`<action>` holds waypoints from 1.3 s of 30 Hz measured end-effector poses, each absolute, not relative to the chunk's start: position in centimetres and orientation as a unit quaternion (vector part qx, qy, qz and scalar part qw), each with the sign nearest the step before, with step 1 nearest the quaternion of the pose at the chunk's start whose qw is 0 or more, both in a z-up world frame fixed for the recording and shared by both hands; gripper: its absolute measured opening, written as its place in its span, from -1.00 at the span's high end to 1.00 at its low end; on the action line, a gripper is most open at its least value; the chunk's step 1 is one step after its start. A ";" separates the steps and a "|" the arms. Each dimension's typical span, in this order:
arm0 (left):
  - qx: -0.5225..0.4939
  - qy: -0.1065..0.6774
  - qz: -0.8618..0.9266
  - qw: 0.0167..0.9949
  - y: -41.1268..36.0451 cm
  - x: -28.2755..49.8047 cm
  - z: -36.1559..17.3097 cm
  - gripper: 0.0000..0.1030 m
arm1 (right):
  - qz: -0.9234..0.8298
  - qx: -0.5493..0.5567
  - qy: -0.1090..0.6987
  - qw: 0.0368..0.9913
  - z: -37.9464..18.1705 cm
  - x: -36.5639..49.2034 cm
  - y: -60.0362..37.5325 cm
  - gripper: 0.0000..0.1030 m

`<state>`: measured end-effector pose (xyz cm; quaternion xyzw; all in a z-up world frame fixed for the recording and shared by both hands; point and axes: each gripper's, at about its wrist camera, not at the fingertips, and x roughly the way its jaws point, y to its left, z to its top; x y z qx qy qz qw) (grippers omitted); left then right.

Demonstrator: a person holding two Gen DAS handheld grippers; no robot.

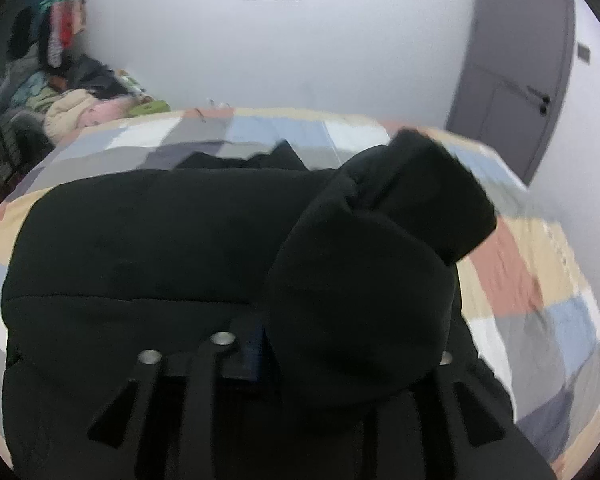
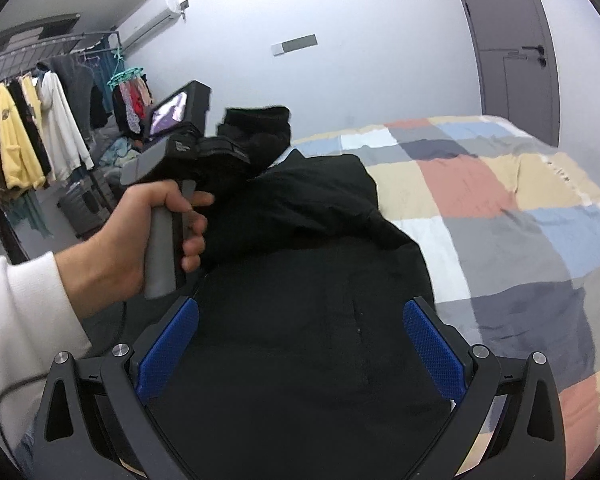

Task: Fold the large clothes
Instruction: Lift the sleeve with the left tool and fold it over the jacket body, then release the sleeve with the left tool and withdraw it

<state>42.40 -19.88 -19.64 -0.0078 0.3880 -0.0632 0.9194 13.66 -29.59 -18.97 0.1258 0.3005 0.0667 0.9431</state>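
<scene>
Black garment [image 2: 308,280] is spread on the checked bedspread [image 2: 500,200]; its sleeve [image 1: 364,272] is draped over the left gripper [image 2: 236,152], jaw state unclear; right gripper [image 2: 300,344] is held wide, empty.

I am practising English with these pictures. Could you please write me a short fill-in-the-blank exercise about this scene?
1. The garment on the bed is ____ in colour.
2. The bed cover has a ____ pattern.
3. The right hand-held gripper has ____ pads.
4. The hand holding the left hand-held gripper wears a ____ sleeve.

Missing words: black; checked; blue; white

patchwork-covered bed [image 2: 480,184], black garment [image 2: 300,320] spread directly on it
</scene>
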 end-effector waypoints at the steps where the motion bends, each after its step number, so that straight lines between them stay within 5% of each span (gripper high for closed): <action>1: 0.001 0.389 -0.066 0.919 -20.3 42.2 -19.8 0.22 | 0.067 0.125 0.299 0.944 -18.9 13.6 -29.5 -1.00; 8: -0.032 0.388 -0.090 0.917 -19.2 41.2 -18.4 -0.62 | 0.054 0.121 0.295 0.946 -18.8 13.1 -29.7 -1.00; 13: -0.074 0.394 -0.122 0.908 -18.0 39.1 -16.7 -0.98 | 0.045 0.113 0.283 0.951 -18.3 12.4 -29.9 -1.00; 29: -0.086 0.280 -0.085 0.952 -3.1 33.8 -7.5 -0.99 | 0.042 0.057 0.227 0.971 -11.6 16.0 -28.3 -1.00; 39: -0.044 0.285 -0.056 0.956 3.2 36.5 -9.5 -0.99 | 0.085 0.047 0.184 0.978 -7.7 26.5 -24.2 -1.00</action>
